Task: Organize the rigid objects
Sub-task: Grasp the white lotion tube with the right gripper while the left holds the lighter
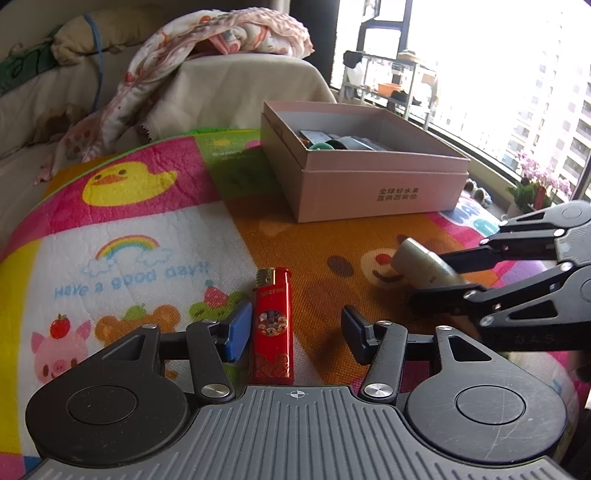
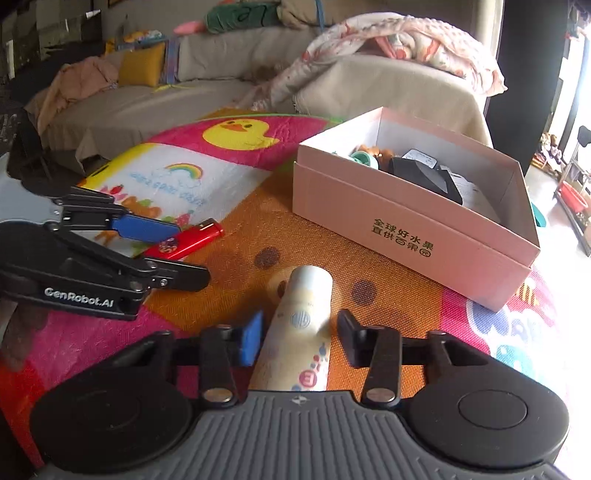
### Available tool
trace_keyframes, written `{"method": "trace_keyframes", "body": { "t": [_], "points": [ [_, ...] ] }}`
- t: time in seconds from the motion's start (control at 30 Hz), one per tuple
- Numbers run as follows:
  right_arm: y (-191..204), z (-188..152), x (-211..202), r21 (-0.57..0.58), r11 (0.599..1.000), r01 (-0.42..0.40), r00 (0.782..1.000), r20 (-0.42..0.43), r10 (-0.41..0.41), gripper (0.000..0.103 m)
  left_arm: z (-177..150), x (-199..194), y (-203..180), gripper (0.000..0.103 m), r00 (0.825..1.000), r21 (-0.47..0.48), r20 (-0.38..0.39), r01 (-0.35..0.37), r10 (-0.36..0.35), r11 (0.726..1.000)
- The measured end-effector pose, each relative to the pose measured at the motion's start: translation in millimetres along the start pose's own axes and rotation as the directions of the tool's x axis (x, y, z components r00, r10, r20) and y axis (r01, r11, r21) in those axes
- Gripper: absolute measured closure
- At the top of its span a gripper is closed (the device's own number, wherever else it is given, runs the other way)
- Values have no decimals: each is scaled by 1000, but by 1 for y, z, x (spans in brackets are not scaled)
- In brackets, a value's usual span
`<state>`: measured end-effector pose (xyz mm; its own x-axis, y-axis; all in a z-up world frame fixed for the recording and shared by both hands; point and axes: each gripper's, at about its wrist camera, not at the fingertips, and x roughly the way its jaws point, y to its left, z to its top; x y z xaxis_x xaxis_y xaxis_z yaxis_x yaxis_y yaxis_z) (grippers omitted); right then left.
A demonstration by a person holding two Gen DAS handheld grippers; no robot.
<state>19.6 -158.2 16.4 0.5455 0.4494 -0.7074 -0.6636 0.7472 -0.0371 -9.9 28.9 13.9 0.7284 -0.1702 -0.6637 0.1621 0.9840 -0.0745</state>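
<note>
A red lighter lies on the cartoon play mat. It sits between the fingers of my left gripper, close to the left blue pad; the jaws stand wide and open. A cream tube with coloured print lies on the orange patch of the mat, between the fingers of my right gripper. The left pad is against the tube, and a thin gap shows at the right pad. A pink cardboard box stands beyond, holding several small items.
A sofa with a floral blanket and cushions runs behind the mat. A large window with a rack and potted flowers is to the right. My two grippers sit close together, side by side.
</note>
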Motion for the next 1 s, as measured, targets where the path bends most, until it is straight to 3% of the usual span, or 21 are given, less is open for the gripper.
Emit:
{"method": "trace_keyframes", "body": {
  "t": [0.17, 0.27, 0.37, 0.7, 0.83, 0.9, 0.97, 1.0],
  "points": [
    [-2, -11, -21, -18, 1000, 22, 1000, 15, -22, 73, -8, -3, -4, 56, 999, 31, 34, -29, 28, 999],
    [-8, -16, -33, -1, 999, 37, 999, 22, -37, 74, -7, -5, -4, 76, 999, 34, 40, -25, 23, 999],
    [-15, -19, -43, 27, 998, 49, 998, 31, -50, 83, -7, -5, -3, 77, 999, 29, 38, -12, 11, 1000],
    [-26, -31, -58, 75, 995, 59, 997, 50, -63, 86, -11, -19, -39, 77, 998, 133, -8, 60, -60, 989],
    [-27, -33, -57, 85, 995, 55, 997, 58, -60, 85, -13, -16, -46, 77, 999, 125, -24, 24, -21, 992],
    [-29, -33, -56, 103, 994, 43, 997, 63, -49, 72, -12, -15, -43, 77, 1000, 95, -20, -11, 13, 995],
    [-33, -34, -55, 132, 991, 29, 997, 69, -38, 32, -11, -15, -38, 76, 999, 62, -18, -31, 32, 998],
    [-33, -35, -54, 143, 989, 20, 997, 75, -31, 29, -11, -14, -35, 76, 1000, 42, -21, -23, 24, 999]
  ]
}}
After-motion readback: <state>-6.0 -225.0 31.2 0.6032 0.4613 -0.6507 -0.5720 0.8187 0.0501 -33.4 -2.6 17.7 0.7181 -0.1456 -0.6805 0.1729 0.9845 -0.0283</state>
